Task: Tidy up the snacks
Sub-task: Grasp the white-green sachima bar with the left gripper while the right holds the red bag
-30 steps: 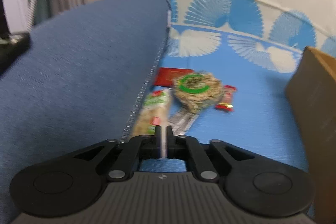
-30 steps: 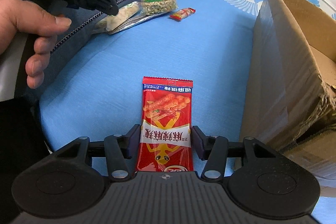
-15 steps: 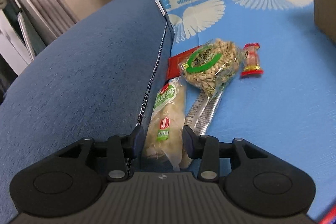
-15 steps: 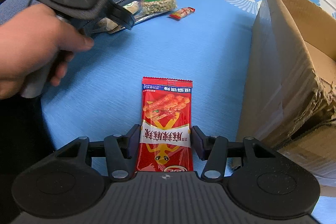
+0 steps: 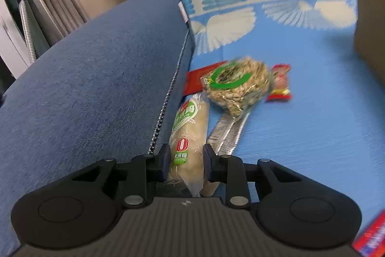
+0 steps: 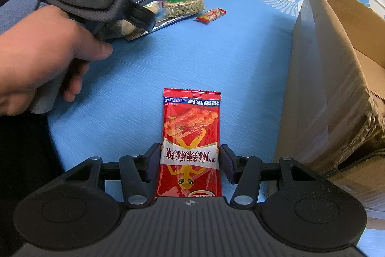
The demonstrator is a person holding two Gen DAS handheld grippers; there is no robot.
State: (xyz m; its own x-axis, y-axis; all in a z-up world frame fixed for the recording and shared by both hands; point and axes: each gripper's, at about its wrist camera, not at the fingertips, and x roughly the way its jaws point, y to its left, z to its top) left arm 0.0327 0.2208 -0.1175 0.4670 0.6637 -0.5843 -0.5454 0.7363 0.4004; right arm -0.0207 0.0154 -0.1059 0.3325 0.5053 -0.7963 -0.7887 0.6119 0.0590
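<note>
Up close in the left wrist view, the left gripper [image 5: 185,155] is sitting low over the blue sofa seat cover [image 5: 300,136], its jaws having just been closing around a long pale snack packet with a green label [image 5: 190,134], and the two black pads are now pressing on the packet's sides at its near end. That packet is lying along the seam of the dark blue fabric cushion [image 5: 96,88], which is filling the left half of the view. Just beyond it a clear bag of peanuts with a green ring label [image 5: 237,88] is lying partly over a flat red packet [image 5: 196,80] and a silvery foil sachet [image 5: 226,130], while a small red wrapped candy [image 5: 279,83] is lying just beside the peanuts on the right. A brown cardboard box [image 5: 370,28] is showing at the right edge. Turning to the right wrist view, the right gripper [image 6: 190,163] is pointing down at a red spicy-strip snack packet with white lettering [image 6: 191,136] lying flat on the seat cover near the front edge; its fingers are standing about as wide as the packet, one at each long edge, and whether they are actually squeezing it I cannot tell. Beside it on the right the cardboard box is standing open, and at the upper left a person's left hand [image 6: 48,57] is holding the handle of the left gripper over the snack pile.
</note>
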